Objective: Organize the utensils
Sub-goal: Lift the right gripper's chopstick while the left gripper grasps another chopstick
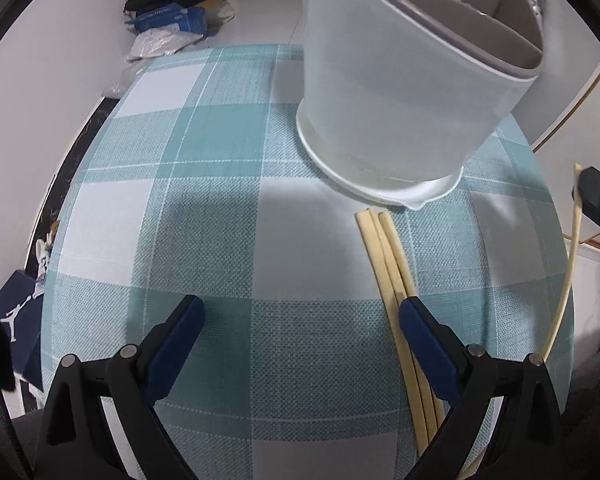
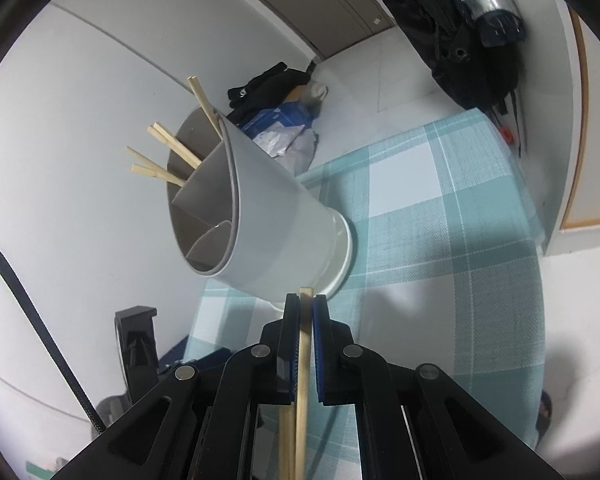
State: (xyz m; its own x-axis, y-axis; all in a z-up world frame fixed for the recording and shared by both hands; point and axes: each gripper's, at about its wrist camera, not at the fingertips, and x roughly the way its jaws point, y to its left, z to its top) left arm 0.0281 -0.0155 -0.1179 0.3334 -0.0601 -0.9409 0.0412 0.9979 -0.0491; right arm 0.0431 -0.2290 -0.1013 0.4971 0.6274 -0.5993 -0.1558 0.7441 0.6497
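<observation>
**One chopstick in hand, holder ahead**

My right tongs (image 2: 306, 300) are clamped on a single chopstick (image 2: 302, 364), gripped near its top end so the length hangs free for dropping in. The holder (image 2: 268, 216) stands just ahead and left of them, several chopsticks (image 2: 168, 152) already in its far compartment. My left tongs (image 1: 300, 312) are spread wide and hold nothing; three loose chopsticks (image 1: 384, 256) lie on the table (image 1: 220, 200) beside their right finger, ready, I judge, for later pickups.
</observation>
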